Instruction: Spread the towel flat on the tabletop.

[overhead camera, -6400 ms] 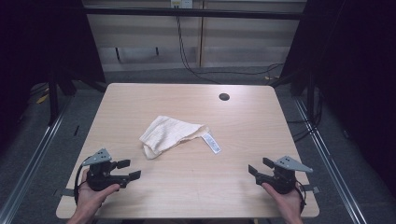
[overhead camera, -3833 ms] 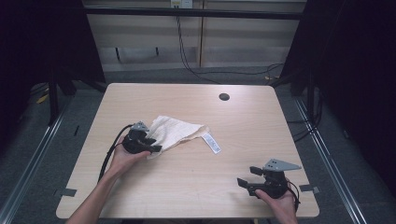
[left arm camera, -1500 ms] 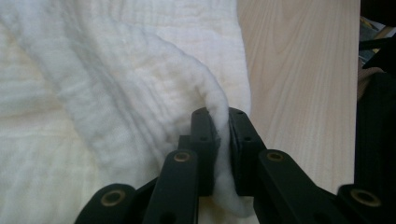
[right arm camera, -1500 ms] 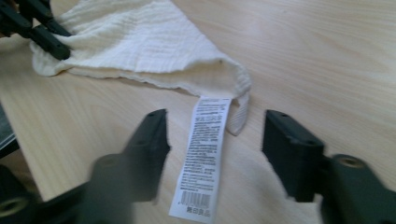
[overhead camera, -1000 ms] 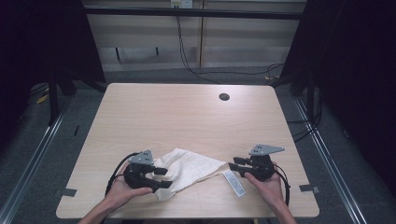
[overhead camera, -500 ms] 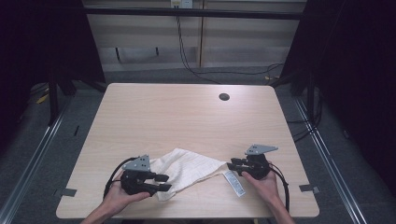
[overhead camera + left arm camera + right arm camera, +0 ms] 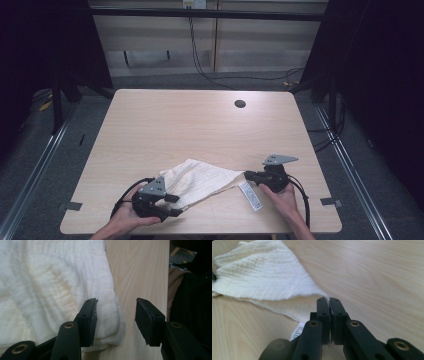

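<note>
Wooden table [image 7: 200,120] — right tongs [image 7: 248,175] pinch the cloth [image 7: 200,180] corner.

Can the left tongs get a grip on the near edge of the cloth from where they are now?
Probably yes. The left tongs stand open with the cloth edge already between the jaws, nothing blocking it. The right tongs pinch the far corner.

Cloth [image 7: 202,179] lies on table [image 7: 190,125], near front edge.
</note>
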`<state>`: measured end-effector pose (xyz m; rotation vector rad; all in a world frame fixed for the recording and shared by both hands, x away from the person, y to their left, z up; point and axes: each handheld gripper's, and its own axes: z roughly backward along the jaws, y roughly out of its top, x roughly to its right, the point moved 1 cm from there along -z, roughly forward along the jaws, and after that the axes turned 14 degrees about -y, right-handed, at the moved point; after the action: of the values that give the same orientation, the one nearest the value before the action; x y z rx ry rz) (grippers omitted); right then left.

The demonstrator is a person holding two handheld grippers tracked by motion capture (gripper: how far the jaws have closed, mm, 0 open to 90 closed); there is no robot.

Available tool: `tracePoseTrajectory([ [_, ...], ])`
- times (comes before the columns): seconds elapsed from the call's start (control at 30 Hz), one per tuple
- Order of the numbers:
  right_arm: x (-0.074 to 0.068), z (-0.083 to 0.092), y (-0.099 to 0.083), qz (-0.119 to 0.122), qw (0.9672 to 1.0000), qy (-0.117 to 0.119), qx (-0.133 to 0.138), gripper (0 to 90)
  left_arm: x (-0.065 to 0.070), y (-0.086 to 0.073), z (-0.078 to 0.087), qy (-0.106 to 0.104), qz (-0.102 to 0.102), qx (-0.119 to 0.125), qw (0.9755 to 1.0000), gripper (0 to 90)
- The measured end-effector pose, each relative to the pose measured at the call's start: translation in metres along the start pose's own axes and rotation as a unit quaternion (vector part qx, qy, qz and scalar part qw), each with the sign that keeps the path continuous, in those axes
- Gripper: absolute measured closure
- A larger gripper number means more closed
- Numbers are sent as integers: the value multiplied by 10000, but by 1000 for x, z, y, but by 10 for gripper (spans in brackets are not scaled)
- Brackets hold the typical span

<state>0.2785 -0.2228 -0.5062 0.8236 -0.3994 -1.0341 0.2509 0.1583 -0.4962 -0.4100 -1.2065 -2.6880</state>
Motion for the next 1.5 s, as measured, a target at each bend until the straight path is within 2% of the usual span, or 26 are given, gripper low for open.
tracePoseTrajectory([
  [0.07, 0, 1, 1, 16, 10000, -8, 41, 870, -1, -2, -3, -22, -1, -30, 10000, 550],
  [0.13, -1, 2, 0, 15, 10000, -7, 34, 868, -3, -2, -2, 50, 20, -67, 10000, 594],
  [0.2, -1, 2, 0, 28, 10000, -2, 24, 868, -3, -2, -1, 93, -40, -102, 9999, 663],
  [0.27, -2, 0, 0, 56, 10000, 13, 6, 866, -1, -2, -3, 215, -204, -197, 9994, 669],
  [0.33, -2, 0, 0, 61, 10000, 12, -20, 863, -1, -1, -5, 335, -231, -220, 9989, 712],
  [0.4, -3, 1, 0, 75, 10000, 23, -9, 862, -2, 0, -4, 322, -196, -266, 9989, 759],
  [0.43, -3, 1, 0, 75, 10000, 23, -9, 862, -3, 0, -3, 258, -111, -246, 9993, 759],
  [0.47, -3, 1, 0, 67, 10000, 41, 4, 862, -7, 0, 0, 124, 28, -196, 9997, 798],
  [0.5, -3, 1, 0, 67, 10000, 41, 4, 862, -7, 0, 0, 124, 28, -196, 9997, 812],
  [0.53, -3, 2, 0, 56, 10000, 65, 15, 862, -9, 1, 3, 59, 164, -69, 9998, 829],
  [0.57, -4, 3, 0, 48, 10000, 76, 21, 862, -9, 1, 4, 106, 195, 37, 9997, 835],
  [0.63, -3, 4, 0, 33, 10000, 72, 26, 860, -10, 2, 6, 131, 174, 30, 9998, 843],
  [0.7, -3, 4, 1, 5, 9999, 107, 56, 860, -9, 4, 10, 67, 212, 178, 9996, 850],
  [0.77, -2, 6, 2, -22, 9999, 140, 89, 863, -9, 6, 17, -73, 309, 491, 9983, 855],
  [0.83, -2, 6, 2, -18, 9998, 158, 113, 864, -10, 7, 19, -89, 327, 587, 9977, 855],
  [0.9, -1, 10, 4, -65, 9996, 218, 158, 870, -13, 9, 30, -60, 420, 918, 9949, 856],
  [1.03, 0, 13, 6, -78, 9993, 300, 217, 874, -19, 10, 38, 58, 449, 1037, 9936, 857],
  [1.1, 0, 18, 9, -118, 9988, 385, 286, 875, -23, 11, 46, 86, 492, 1250, 9909, 858],
  [1.17, 0, 19, 10, -81, 9987, 407, 303, 875, -25, 11, 49, 96, 516, 1302, 9901, 858],
  [1.2, -1, 22, 14, -85, 9984, 426, 360, 876, -26, 13, 55, 217, 510, 1353, 9893, 859],
  [1.23, -1, 22, 14, -85, 9984, 426, 360, 876, -26, 13, 55, 217, 510, 1353, 9893, 860],
  [1.27, -2, 25, 17, -90, 9980, 463, 427, 876, -26, 15, 61, 253, 481, 1498, 9872, 861],
  [1.3, -3, 26, 19, -92, 9978, 473, 448, 876, -25, 17, 63, 260, 479, 1549, 9864, 862],
  [1.37, -4, 29, 22, -68, 9978, 463, 461, 876, -25, 18, 65, 280, 452, 1552, 9865, 863],
  [1.47, -8, 34, 28, 68, 9978, 487, 440, 876, -24, 22, 74, 360, 435, 1696, 9839, 865],
  [1.5, -8, 34, 28, 68, 9978, 487, 440, 876, -24, 22, 74, 360, 435, 1696, 9839, 864],
])
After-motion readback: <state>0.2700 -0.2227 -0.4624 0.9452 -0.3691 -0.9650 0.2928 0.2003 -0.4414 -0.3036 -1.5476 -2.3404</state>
